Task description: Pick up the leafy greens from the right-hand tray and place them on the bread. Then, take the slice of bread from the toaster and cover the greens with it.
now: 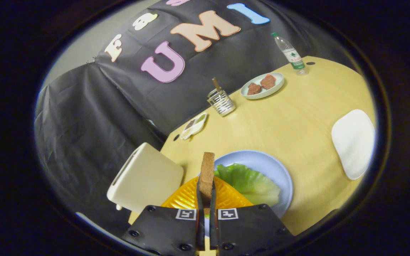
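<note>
the gripper [206, 199] is clenched on the bread slice [207, 174], edge-up above the leafy greens [249, 181] on the blue plate [279, 170]; likely carried over to cover them

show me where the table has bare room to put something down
The widest bare patch of table lies between the blue plate, the white pad and the meat plate. It is crowded near the tool, shut on the bread: toaster, orange tray and greens sit close together.

You see a matt wood-grain table [297, 124], a glossy pale blue plate [279, 170], a ribbed orange plastic dish [187, 195], a rough-crusted bread slice [207, 174] pinched between matt black fingers [200, 199], and a shiny wire metal holder [221, 101].
</note>
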A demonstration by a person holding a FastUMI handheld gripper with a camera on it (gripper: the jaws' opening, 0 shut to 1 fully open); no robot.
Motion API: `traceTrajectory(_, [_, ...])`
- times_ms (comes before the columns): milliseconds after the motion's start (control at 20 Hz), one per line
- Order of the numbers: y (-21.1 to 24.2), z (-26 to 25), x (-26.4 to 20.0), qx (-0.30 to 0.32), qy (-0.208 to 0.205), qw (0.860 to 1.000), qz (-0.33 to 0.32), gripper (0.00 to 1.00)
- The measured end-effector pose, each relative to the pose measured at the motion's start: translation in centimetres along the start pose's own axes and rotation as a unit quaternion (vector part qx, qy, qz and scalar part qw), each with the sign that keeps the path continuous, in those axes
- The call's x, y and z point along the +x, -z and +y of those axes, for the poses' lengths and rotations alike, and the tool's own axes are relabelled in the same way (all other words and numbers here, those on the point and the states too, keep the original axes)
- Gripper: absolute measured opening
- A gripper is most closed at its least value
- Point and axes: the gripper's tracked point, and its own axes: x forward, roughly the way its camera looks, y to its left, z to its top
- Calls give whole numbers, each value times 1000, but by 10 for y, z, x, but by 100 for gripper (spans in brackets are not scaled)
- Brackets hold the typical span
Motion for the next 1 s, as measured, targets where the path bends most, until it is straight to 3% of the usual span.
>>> traceTrajectory(150, [-1,-2,-5,-35,14,999,-11,11])
traceTrajectory(450, [-7,-10,-18,-126,73,989,-22,27])
traceTrajectory(550, [-12,-14,-27,-158,92,983,-33,45])
traceTrajectory(750, [-43,-6,-51,-212,107,967,-91,100])
traceTrajectory(1000, [-79,12,-92,-281,107,939,-165,100])
